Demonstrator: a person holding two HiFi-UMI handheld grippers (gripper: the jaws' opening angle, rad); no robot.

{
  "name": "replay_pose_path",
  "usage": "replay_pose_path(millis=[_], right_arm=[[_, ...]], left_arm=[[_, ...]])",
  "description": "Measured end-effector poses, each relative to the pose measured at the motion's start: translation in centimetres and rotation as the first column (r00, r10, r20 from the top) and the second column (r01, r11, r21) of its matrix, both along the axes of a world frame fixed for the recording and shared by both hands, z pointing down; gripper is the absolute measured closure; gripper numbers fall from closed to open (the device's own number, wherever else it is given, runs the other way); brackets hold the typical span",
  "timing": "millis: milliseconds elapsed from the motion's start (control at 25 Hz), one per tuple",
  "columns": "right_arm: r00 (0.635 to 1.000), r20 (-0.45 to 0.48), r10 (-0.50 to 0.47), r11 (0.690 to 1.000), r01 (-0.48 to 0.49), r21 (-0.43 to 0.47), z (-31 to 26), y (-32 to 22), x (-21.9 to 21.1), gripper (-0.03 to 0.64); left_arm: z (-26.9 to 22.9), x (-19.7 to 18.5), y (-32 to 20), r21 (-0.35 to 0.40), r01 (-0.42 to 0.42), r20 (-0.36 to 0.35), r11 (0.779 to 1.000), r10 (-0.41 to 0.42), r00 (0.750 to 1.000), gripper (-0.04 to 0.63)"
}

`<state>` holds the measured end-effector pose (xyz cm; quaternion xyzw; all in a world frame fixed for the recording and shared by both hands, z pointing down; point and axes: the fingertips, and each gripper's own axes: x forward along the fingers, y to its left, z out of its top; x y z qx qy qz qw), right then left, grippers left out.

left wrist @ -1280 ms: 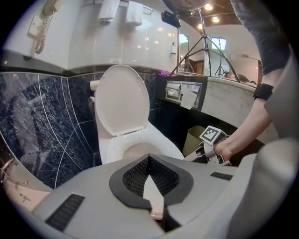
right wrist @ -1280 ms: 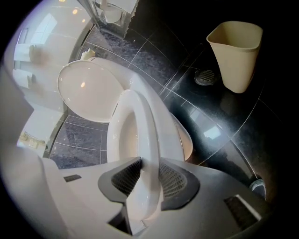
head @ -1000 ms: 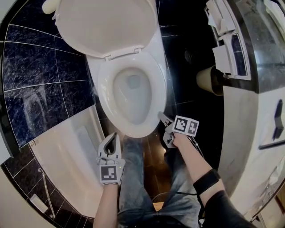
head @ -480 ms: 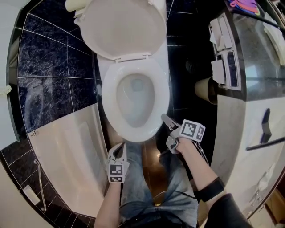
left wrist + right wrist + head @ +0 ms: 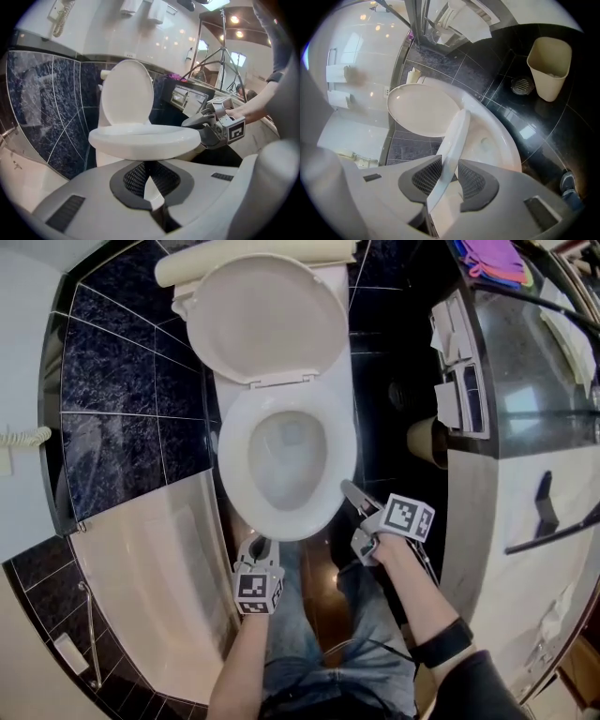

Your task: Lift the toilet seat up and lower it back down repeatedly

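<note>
The white toilet seat [image 5: 233, 454] lies down on the bowl, and the lid [image 5: 267, 320] stands raised behind it. My right gripper [image 5: 354, 493] is at the seat's front right rim. In the right gripper view the seat's edge [image 5: 452, 140] runs between the pads [image 5: 429, 176], which touch it while the jaws are opening slightly. My left gripper [image 5: 257, 545] hangs just in front of the bowl's front edge, shut and holding nothing. From it I see the seat [image 5: 140, 138], the lid [image 5: 126, 93] and the right gripper [image 5: 194, 122].
A beige waste bin [image 5: 550, 68] stands on the dark tiled floor right of the toilet, near a floor drain [image 5: 521, 86]. A paper holder [image 5: 455, 381] hangs on the counter's side. A white bathtub [image 5: 150, 568] lies to the left. The person's legs stand below the bowl.
The head camera has tilted, so the toilet sits lower in view. The left gripper has come closer to the bowl's front. The right gripper stays at the seat's front right rim.
</note>
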<state>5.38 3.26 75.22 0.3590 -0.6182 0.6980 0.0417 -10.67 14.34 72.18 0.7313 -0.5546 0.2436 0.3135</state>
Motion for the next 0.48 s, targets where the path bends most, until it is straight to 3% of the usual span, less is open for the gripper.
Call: replay_pose_path(millis=[160, 280, 480], right_arm=[[1.0, -0.011, -0.022, 1.0, 0.022, 0.017, -2.4, -1.4, -0.1, 0.474], [1.0, 0.01, 0.019, 1.0, -0.02, 0.021, -4.3, -2.2, -0.3, 0.474], [0.997, -0.061, -0.042, 0.984, 0.052, 0.168, -10.7, -4.5, -0.1, 0.53]], left_arm=[[-2.5, -0.3, -1.9, 0.018, 0.016, -0.019, 1.0, -0.016, 1.0, 0.595], [-4.5, -1.1, -3.8, 0.044, 0.031, -0.021, 0.999, -0.03, 0.999, 0.595], [-9.0, -2.1, -8.9, 0.111, 0.022, -0.016, 0.994, -0.021, 1.0, 0.595]])
